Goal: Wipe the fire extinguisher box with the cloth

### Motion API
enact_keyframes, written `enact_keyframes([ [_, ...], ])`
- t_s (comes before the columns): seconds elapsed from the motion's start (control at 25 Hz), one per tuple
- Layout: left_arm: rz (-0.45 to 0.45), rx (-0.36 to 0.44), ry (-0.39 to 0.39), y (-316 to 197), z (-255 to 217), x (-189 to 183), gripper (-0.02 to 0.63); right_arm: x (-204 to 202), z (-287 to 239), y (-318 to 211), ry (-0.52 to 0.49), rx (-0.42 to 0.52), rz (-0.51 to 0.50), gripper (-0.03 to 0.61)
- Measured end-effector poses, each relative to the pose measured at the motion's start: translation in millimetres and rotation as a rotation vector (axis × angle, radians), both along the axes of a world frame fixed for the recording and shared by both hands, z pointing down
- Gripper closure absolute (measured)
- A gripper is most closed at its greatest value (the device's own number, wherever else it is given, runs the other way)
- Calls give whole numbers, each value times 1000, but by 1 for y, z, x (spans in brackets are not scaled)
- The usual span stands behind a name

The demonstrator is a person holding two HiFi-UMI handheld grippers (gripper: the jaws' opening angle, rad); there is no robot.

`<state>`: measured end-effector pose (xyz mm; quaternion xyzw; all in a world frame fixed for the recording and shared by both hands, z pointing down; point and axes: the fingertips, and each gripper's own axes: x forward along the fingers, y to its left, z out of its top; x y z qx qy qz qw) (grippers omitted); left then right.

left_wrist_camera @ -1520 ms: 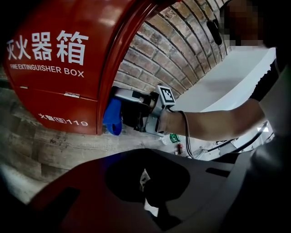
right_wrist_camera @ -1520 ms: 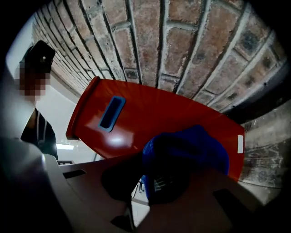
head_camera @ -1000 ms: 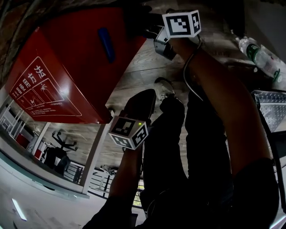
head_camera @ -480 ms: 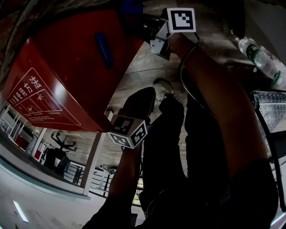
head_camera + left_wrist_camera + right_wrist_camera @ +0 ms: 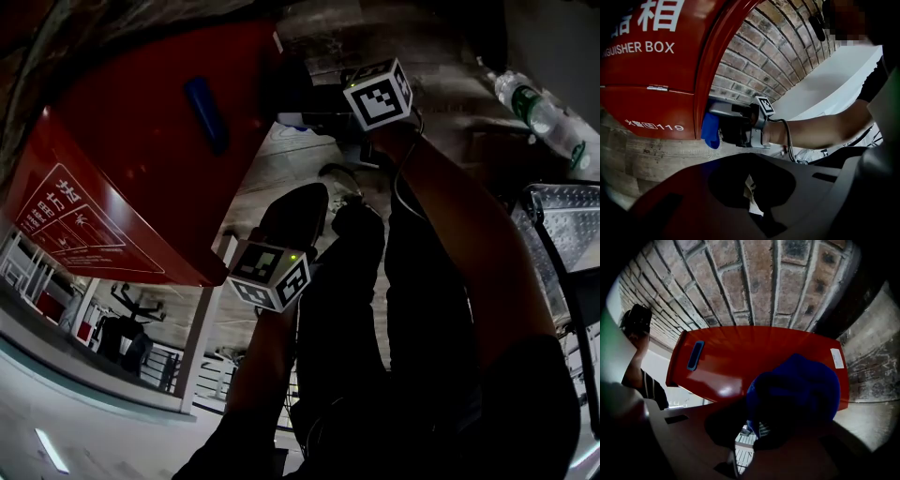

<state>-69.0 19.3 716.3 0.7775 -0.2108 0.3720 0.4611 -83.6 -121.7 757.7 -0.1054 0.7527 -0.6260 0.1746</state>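
Note:
The red fire extinguisher box (image 5: 141,159) stands against a brick wall, with a blue handle (image 5: 204,112) on its lid. In the left gripper view, white "BOX" and "119" lettering marks the box front (image 5: 651,79). My right gripper (image 5: 289,118) is shut on a blue cloth (image 5: 710,131) and presses it against the box's end, low down. In the right gripper view the bunched cloth (image 5: 794,390) fills the jaws in front of the box (image 5: 736,357). My left gripper (image 5: 298,211) hangs back from the box, shut and holding nothing.
A plastic water bottle (image 5: 536,108) lies on the plank floor at the right, near a metal grid frame (image 5: 562,230). The brick wall (image 5: 754,282) rises behind the box. My legs and a shoe (image 5: 342,178) are below the grippers. Another person (image 5: 640,362) stands off to one side.
My right gripper has slid the cloth down along the box's end, towards me. The left gripper has stayed where it was.

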Motion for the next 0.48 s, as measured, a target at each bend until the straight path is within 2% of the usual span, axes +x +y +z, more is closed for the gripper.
enact_keyframes([
  [0.24, 25, 9, 39, -10, 3, 12, 618, 15, 16, -41, -114, -46, 121, 537],
  [0.48, 108, -8, 69, -5, 15, 25, 618, 46, 31, -111, -64, -30, 293, 537],
])
